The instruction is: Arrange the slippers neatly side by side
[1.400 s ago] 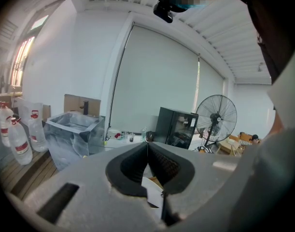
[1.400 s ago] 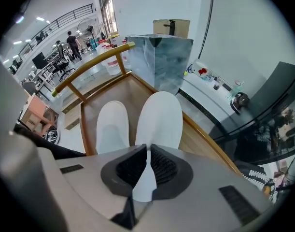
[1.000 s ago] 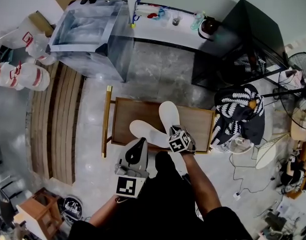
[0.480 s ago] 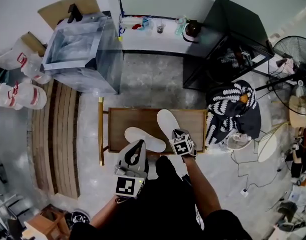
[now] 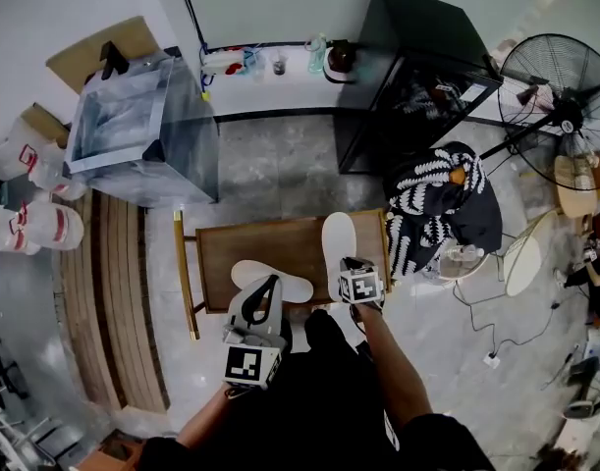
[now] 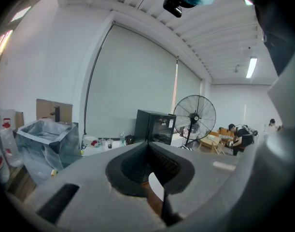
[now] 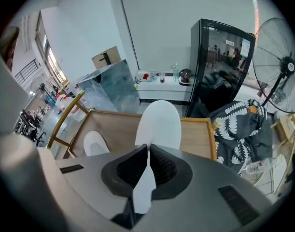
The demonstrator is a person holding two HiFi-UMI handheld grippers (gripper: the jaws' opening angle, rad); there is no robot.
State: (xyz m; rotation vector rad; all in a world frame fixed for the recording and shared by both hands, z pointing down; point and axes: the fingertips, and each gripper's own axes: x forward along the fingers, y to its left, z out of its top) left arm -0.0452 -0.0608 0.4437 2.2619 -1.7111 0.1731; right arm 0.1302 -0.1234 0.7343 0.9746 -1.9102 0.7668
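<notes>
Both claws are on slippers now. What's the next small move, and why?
Probably swing the left slipper round with the left claw until it points the same way as the right slipper. The left one lies crosswise on the table, while the right one, pinched in the right claw, points straight away; they are not yet parallel.

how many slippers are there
2. The right slipper points away, pinched by the right gripper; the left slipper lies crosswise, pinched by the left gripper. None looks hidden.
</notes>
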